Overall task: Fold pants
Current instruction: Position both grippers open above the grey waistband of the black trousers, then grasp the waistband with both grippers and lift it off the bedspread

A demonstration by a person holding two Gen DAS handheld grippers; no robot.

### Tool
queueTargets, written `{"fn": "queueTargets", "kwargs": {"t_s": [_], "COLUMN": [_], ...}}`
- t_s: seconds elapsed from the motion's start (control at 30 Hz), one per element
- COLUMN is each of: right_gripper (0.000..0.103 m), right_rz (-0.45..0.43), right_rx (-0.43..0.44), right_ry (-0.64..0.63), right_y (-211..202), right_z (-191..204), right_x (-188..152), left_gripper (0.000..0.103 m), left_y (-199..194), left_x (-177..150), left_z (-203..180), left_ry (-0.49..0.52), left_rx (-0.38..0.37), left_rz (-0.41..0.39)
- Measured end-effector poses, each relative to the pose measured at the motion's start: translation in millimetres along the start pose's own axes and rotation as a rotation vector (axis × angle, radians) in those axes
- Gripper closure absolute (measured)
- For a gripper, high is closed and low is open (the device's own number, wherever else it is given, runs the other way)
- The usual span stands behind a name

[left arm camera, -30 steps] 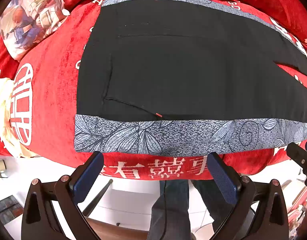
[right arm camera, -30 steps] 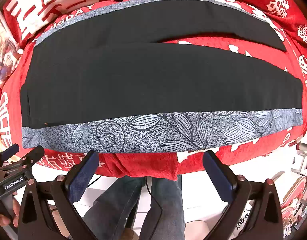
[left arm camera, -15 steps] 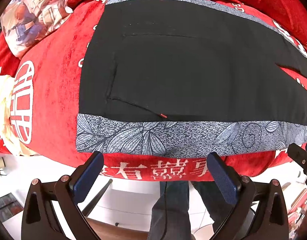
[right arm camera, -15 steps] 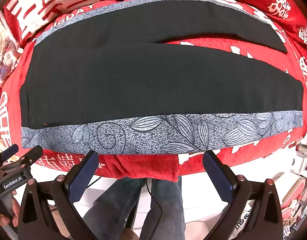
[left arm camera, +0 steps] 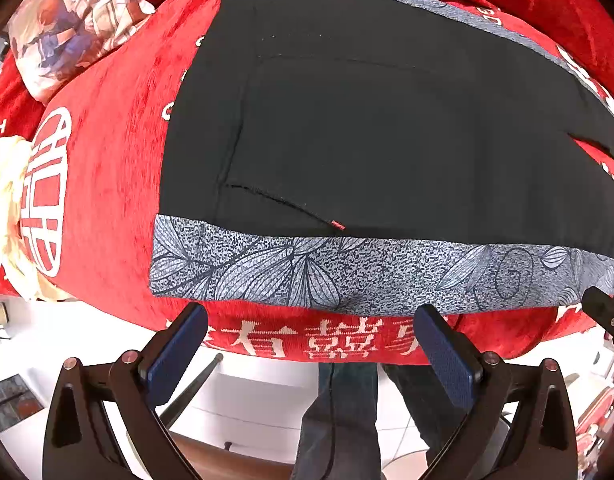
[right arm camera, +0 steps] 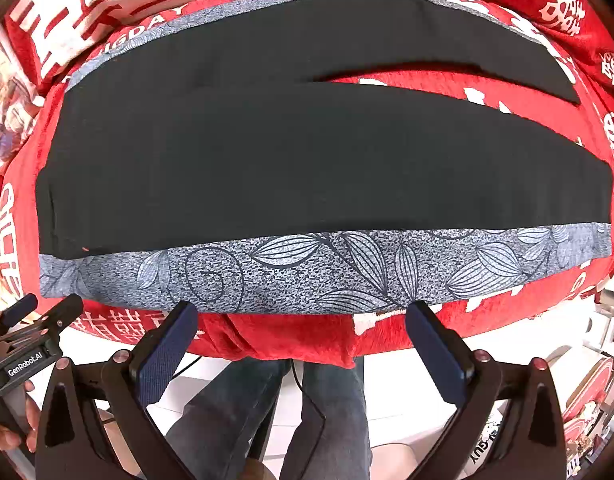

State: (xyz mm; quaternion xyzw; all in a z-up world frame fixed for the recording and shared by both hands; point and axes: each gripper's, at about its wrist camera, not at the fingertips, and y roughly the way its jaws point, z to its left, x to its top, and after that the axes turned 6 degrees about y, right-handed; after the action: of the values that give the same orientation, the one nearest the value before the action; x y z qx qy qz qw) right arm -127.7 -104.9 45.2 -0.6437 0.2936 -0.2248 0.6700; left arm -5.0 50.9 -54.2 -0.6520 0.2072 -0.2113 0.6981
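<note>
Your left hand-held gripper (left arm camera: 311,344) and right hand-held gripper (right arm camera: 301,340) both hang wide open and empty. The pants (right arm camera: 307,160) lie flat on the red blanket (left arm camera: 107,184); pinch too deep and you'll drag the blanket up too.

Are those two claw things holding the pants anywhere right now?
No. The left gripper and the right gripper are both open, short of the pants, gripping nothing.
</note>
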Motion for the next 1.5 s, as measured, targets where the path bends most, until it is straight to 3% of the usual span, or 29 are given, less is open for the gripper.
{"fn": "queueTargets", "kwargs": {"t_s": [0.33,0.43,0.5,0.63,0.67,0.73,0.87,0.97,1.23,1.37,1.5], "right_gripper": [0.000,0.000,0.000,0.002,0.005,0.033,0.038,0.038,0.038,0.038,0.038], "right_rz": [-0.002,-0.002,0.012,0.049,0.060,0.090,0.199,0.232,0.240,0.197,0.213], "right_rx": [0.010,0.051,0.144,0.518,0.564,0.623,0.766,0.797,0.868,0.894,0.901], "right_ry": [0.003,0.018,0.050,0.204,0.228,0.268,0.336,0.364,0.435,0.425,0.443], "right_y": [0,0,1,8,12,23,61,85,115,108,113], "right_z": [-5,-8,-15,-43,-49,-59,-73,-79,-92,-90,-88], "right_x": [1,3,4,7,7,4,-16,-30,-29,-20,-18], "left_gripper": [0.000,0.000,0.000,0.000,0.000,0.000,0.000,0.000,0.000,0.000,0.003], "left_y": [2,1,2,4,6,11,30,50,68,62,65], "left_x": [-1,0,0,1,1,-2,-17,-30,-25,-12,-4], "left_z": [2,7,14,38,45,56,65,66,82,80,76], "left_ry": [-0.014,-0.033,-0.065,-0.134,-0.151,-0.177,-0.215,-0.245,-0.372,-0.355,-0.350], "left_rx": [-0.005,-0.031,-0.072,-0.193,-0.225,-0.295,-0.418,-0.479,-0.525,-0.547,-0.538], "left_rz": [0.000,-0.001,-0.003,-0.055,-0.063,-0.069,-0.050,-0.022,-0.044,-0.064,-0.046]}}
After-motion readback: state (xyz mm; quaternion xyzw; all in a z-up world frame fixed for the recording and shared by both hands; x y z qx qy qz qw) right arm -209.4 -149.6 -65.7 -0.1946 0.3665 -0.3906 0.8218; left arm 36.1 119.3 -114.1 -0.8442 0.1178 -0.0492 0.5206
